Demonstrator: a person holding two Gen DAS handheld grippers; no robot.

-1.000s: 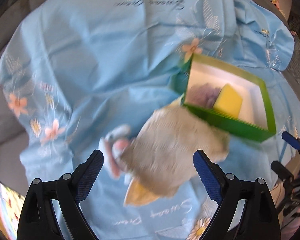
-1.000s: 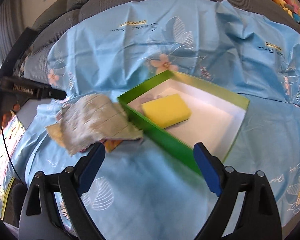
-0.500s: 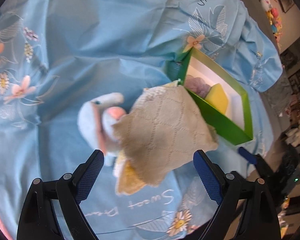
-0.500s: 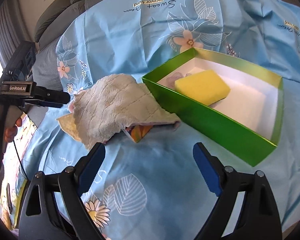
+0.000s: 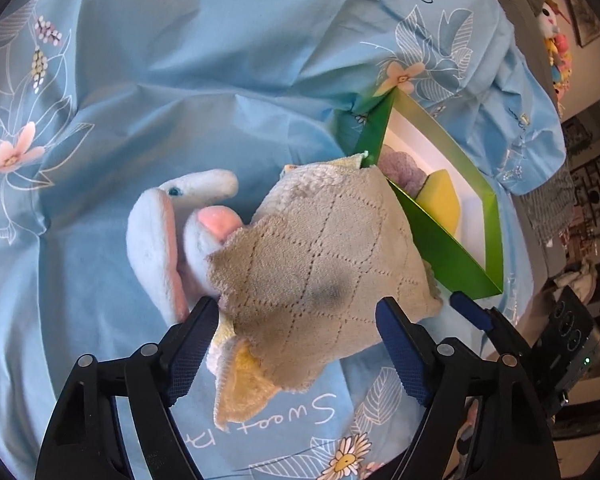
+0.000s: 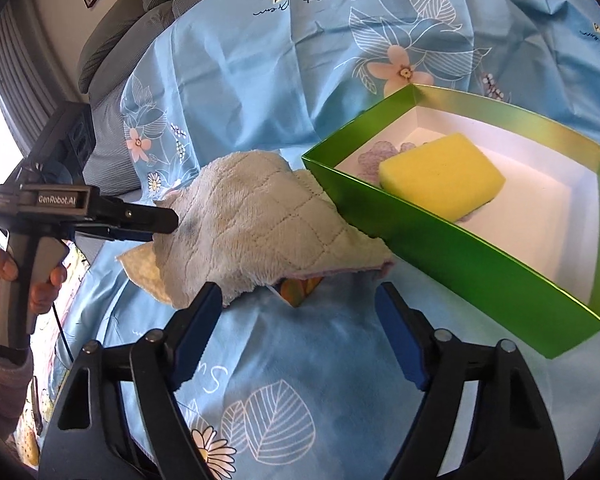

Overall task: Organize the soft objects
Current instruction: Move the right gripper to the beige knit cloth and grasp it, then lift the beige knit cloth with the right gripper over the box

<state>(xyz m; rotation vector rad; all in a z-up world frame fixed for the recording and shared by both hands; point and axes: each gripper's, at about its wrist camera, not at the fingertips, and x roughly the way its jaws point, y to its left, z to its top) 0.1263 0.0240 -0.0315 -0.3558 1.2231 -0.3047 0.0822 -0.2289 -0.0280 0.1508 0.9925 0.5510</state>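
A beige quilted cloth [image 5: 320,264] lies crumpled on the blue sheet against the green box [image 5: 440,248]. It covers part of a blue and pink plush toy [image 5: 160,232] and a yellow cloth [image 5: 244,388]. My left gripper [image 5: 296,312] hangs just over the beige cloth's near edge; its jaws are closing, their pads apart from the fabric. In the right wrist view the cloth [image 6: 260,216] sits ahead of my right gripper [image 6: 300,300], whose jaws are also closing with only sheet and a colourful corner [image 6: 300,294] between them. A yellow sponge [image 6: 440,172] rests inside the box [image 6: 460,256].
A pale purple soft item [image 5: 400,168] lies in the box's far corner. The blue flowered sheet [image 6: 260,60] covers a grey sofa [image 6: 140,12]. A person's hand [image 6: 4,280] holds the left gripper's handle [image 6: 40,200]. Plush toys [image 5: 556,40] sit far right.
Both grippers have come lower and nearer to the beige cloth, and both sets of jaws have narrowed a little. The cloth, toy and box lie as before.
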